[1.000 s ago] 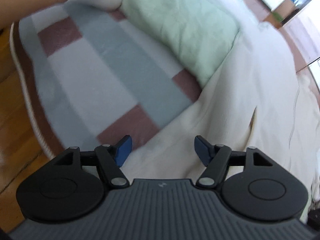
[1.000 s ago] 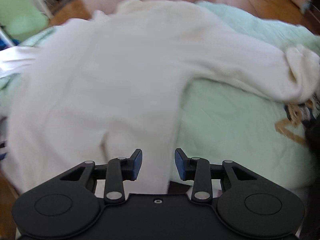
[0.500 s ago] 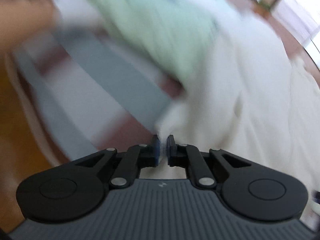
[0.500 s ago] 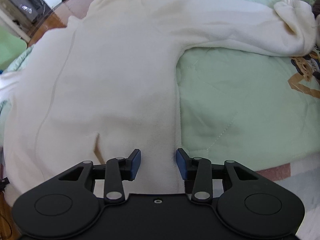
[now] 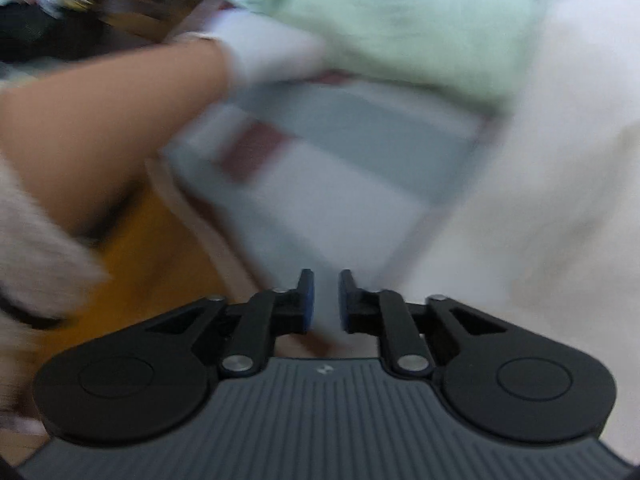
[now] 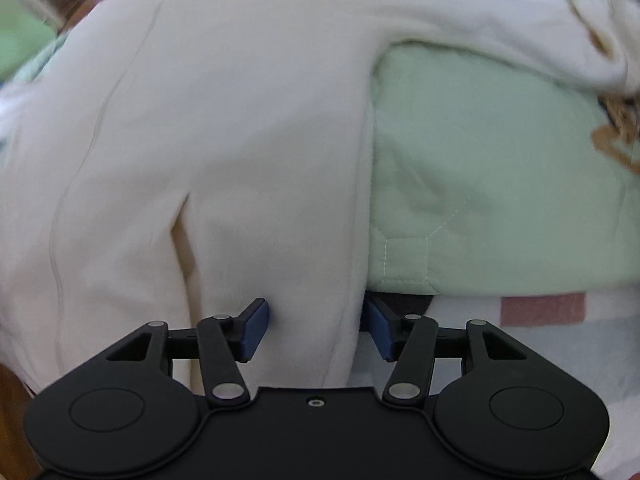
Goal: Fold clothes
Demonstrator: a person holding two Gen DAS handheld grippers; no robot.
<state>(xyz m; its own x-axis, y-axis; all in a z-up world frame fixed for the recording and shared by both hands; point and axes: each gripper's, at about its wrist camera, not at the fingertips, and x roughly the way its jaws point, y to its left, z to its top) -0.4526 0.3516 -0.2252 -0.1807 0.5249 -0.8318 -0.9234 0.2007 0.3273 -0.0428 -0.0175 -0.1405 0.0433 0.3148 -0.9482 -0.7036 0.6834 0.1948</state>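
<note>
- Right tongs (image 6: 314, 330) are spread fairly wide and opening right now, pointing steeply down with the lower edge of the hoodie (image 6: 224, 140) sitting between the blue pads. The right-hand pad (image 6: 378, 330) looks to be right at the hoodie's side edge, but I don't see either pad pressing the cloth, so no grip yet.
- Left tongs (image 5: 323, 304) are nearly closed, just a thin gap that's easing open a little. Nothing I can make out between them; that view is badly smeared, so I can't swear to it.
- The relation that matters, I'd say: the hoodie runs lengthwise from bottom centre of the right view up toward the upper left, with one sleeve (image 6: 500, 28) branching off to the upper right across the green quilt (image 6: 500, 184). The right tongs straddle its near corner, so they're the closer pair for a pinch.
- In the left view the hoodie (image 5: 560, 200) is only a white mass down the right side; those tongs sit over the checked rug (image 5: 340, 184) just left of it.
- Only the left view shows a bare arm (image 5: 100, 128) with a white cuff, and the wood floor (image 5: 140, 248). Only the right view shows the sleeve and the seam lines.
</note>
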